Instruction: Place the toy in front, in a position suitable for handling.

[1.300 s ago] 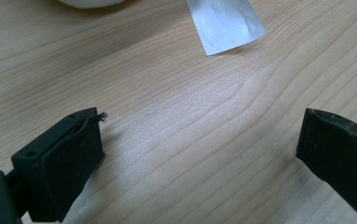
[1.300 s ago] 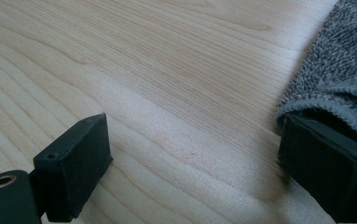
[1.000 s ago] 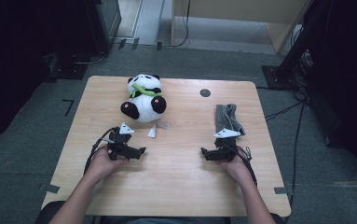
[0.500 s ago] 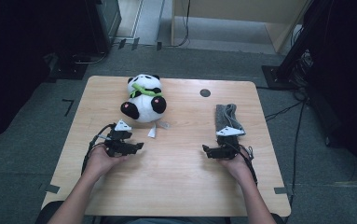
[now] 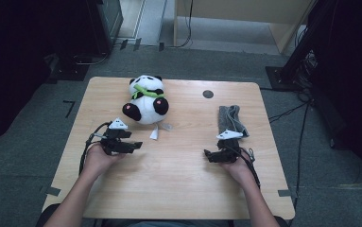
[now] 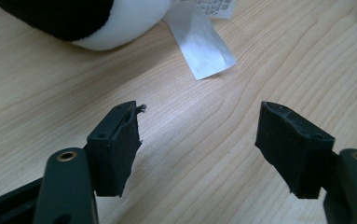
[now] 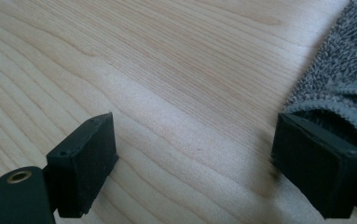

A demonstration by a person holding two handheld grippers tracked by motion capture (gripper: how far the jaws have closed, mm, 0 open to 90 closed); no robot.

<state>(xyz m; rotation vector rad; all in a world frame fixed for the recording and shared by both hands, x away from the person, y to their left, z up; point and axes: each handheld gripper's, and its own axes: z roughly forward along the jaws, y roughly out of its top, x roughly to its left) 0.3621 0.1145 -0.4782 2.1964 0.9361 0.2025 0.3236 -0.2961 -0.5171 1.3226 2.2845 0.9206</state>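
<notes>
A black-and-white panda plush [image 5: 145, 99] with a green scarf lies at the table's far left-centre, its white tag [image 5: 154, 133] trailing toward me. My left gripper [image 5: 135, 145] hovers just in front of it, pointing right. Its jaws have just been closing but stand open, with bare wood between them. In the left gripper view [image 6: 199, 140] the plush [image 6: 73, 18] and tag [image 6: 202, 46] lie beyond the jaws. A folded grey towel [image 5: 230, 120] lies at the right. My right gripper [image 5: 209, 155] sits in front of it, open, its jaws slightly narrowed. The towel [image 7: 339, 79] lies by its right jaw.
The wooden table [image 5: 178, 189] has a small black round mark [image 5: 208, 93] near its far edge. Cables trail from both grippers across the near table. Dark equipment and cables on the floor surround the table.
My left gripper has risen a little and shifted slightly left and away from me, and its jaws have come closer together. The right hand, plush and towel have stayed put.
</notes>
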